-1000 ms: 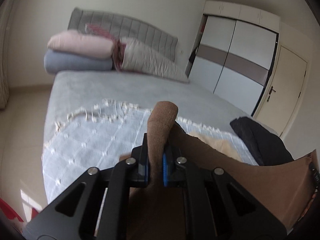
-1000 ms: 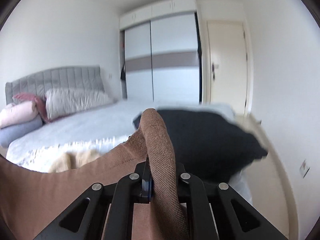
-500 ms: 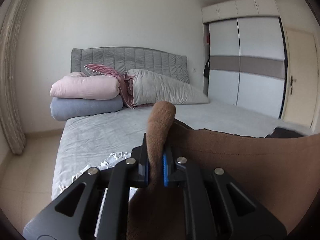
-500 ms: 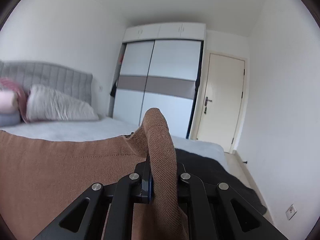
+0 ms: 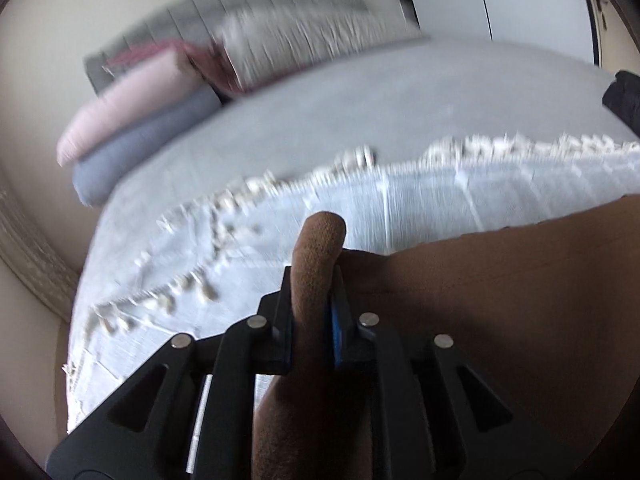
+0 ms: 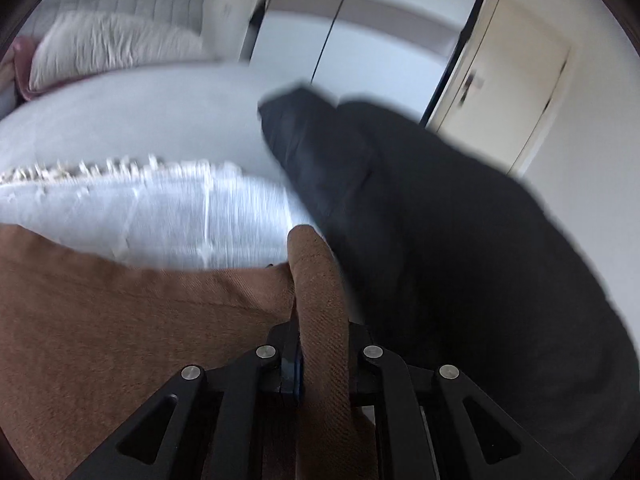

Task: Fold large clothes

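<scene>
Change: half a second ago both cameras looked level across the room, with the cloth's top edge stretched high between them; now both views tip down at the bed and are smeared with motion blur.
Meaning: I judge the cloth is being swung down to be laid flat on the bed, the spreading step before any fold; no fold is made yet.
Left tongs (image 5: 313, 312): closed tight on a corner of the brown cloth (image 5: 500, 300), a roll of fabric poking up past the tips.
Right tongs (image 6: 320, 344): likewise clamped on the opposite corner of the cloth (image 6: 120, 320), a fabric loop standing above the tips.
Cloth: hangs between the two tongs, running right from the left pair and left from the right pair; its upper edge sags slightly; whether its lower part touches the bed is hidden.
Pose: both tongs pitched forward and down over the bed, the left view rolled sideways so the headboard leans.
Ahead of tongs: a pale fringed throw (image 5: 360, 208) on the grey bed (image 5: 360, 112).
Right of right tongs: a dark garment (image 6: 440, 208), just beside the held corner.
Far ahead: pillows (image 5: 132, 116) at the headboard, well apart from the cloth.
</scene>
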